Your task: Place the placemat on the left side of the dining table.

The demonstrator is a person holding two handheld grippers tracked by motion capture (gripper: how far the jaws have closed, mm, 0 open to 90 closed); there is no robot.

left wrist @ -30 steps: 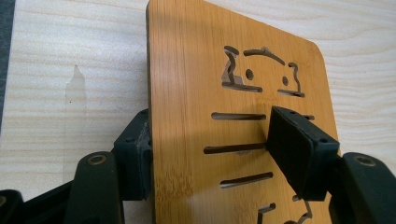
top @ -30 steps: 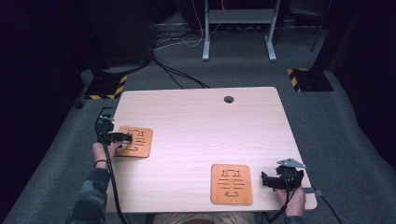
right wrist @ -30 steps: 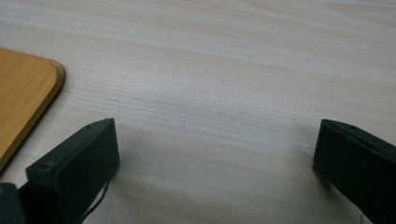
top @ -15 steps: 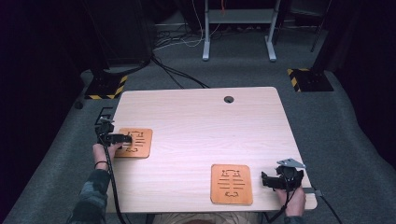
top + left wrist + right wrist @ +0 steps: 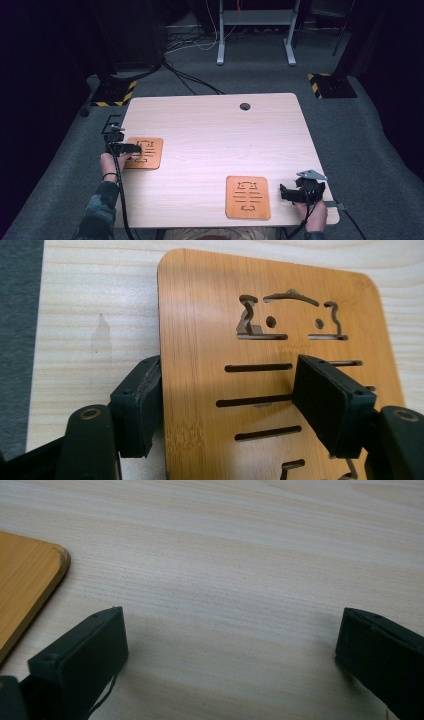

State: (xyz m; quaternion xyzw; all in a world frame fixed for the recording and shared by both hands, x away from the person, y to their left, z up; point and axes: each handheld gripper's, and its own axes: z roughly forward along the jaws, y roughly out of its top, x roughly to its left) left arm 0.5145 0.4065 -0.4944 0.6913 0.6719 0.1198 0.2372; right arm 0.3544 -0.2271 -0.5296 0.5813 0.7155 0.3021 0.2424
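Two orange-brown wooden boards with cut-out slots lie flat on the pale table (image 5: 210,135). The left board (image 5: 147,155) (image 5: 200,315) is near the table's left edge, and my left gripper (image 5: 137,148) (image 5: 227,370) is open over it. One jaw sits against the board's left edge and the other hovers above its slotted surface. The right board (image 5: 247,196) lies near the front edge, and its rounded corner (image 5: 30,575) shows in the right gripper view. Just to its right, my right gripper (image 5: 283,193) (image 5: 232,617) stands wide open above bare wood, holding nothing.
A round cable hole (image 5: 244,106) sits near the table's far edge. Beyond the table, on the dark floor, are cables (image 5: 185,75), a metal stand (image 5: 255,20) and two hazard-striped bases (image 5: 112,92) (image 5: 332,85). The left gripper's cable hangs down past the table's left edge.
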